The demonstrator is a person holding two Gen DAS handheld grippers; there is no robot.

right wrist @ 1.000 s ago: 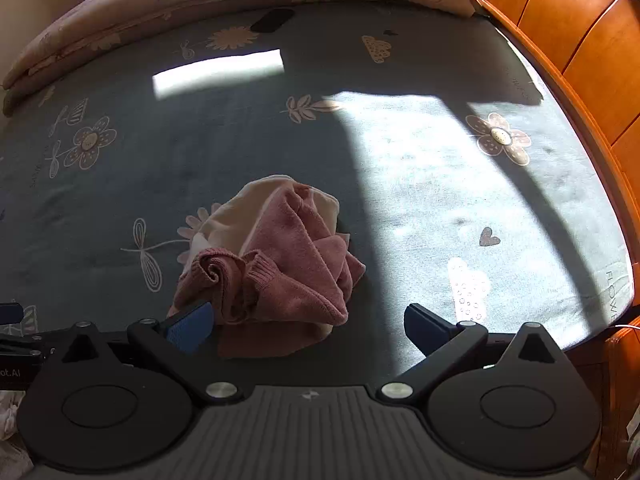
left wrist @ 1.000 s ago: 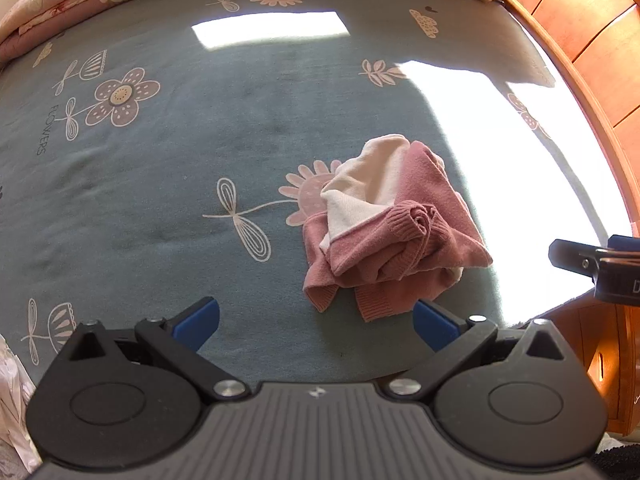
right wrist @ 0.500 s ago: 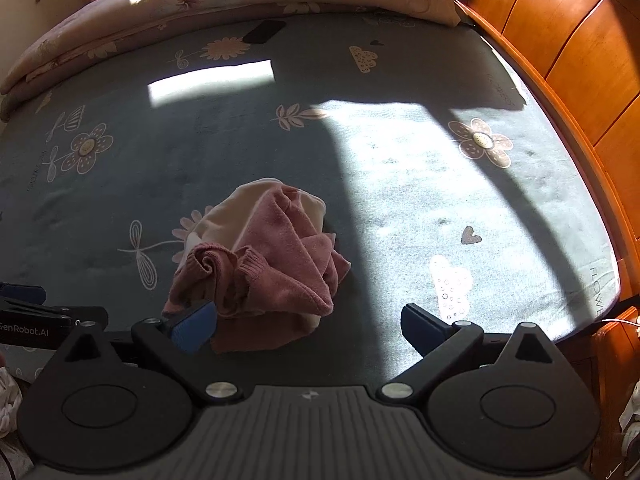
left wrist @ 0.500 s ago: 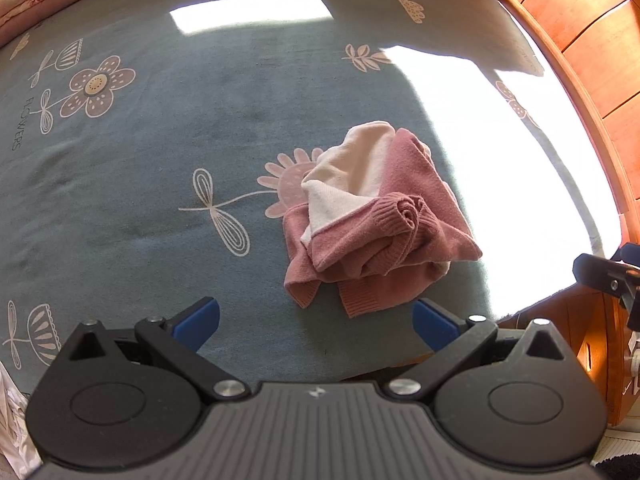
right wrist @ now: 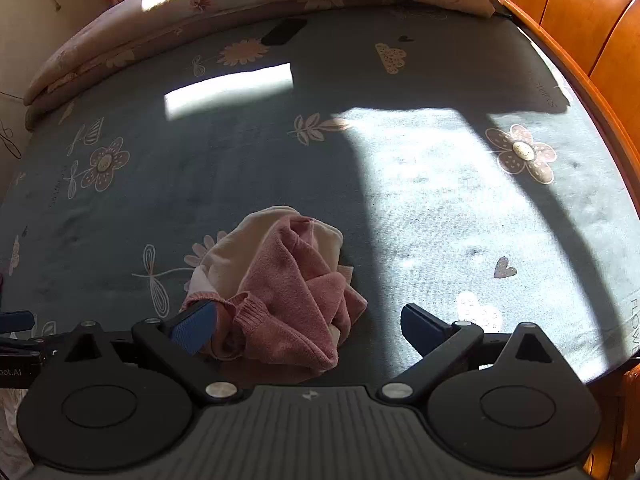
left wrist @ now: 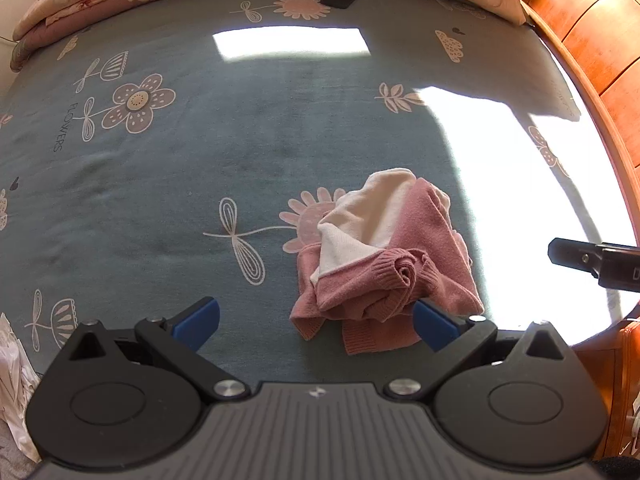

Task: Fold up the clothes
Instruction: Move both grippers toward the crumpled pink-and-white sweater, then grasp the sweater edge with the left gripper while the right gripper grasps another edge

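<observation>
At the far left edge of the left wrist view, a bit of white crumpled fabric (left wrist: 12,380) hangs beside the bed. The bed is covered by a grey-blue bedsheet (left wrist: 200,184) printed with pale flowers and the word "FLOWERS". The left tool (left wrist: 316,320) hovers low over the near edge of the bed with its two blue-padded fingers spread wide and nothing between them.

To the right of the middle of that view lies the pink and cream sweater (left wrist: 384,260), crumpled in a heap on the bedsheet near the bed's front edge, a ribbed pink cuff curled on top. The left tool's right pad sits just in front of the heap's lower right hem; whether it touches the knit cannot be told.

In the right wrist view the same sweater (right wrist: 288,280) lies left of centre, and the right tool (right wrist: 308,328) is likewise wide apart and gripping nothing, its left pad overlapping the heap's ribbed cuff in the picture.

Further back, a dark flat phone-like object (right wrist: 284,31) rests on the sheet before a folded pink floral quilt (right wrist: 160,28). Bright sun patches fall across the right half of the bed. An orange wooden headboard (right wrist: 576,12) curves along the right side.
</observation>
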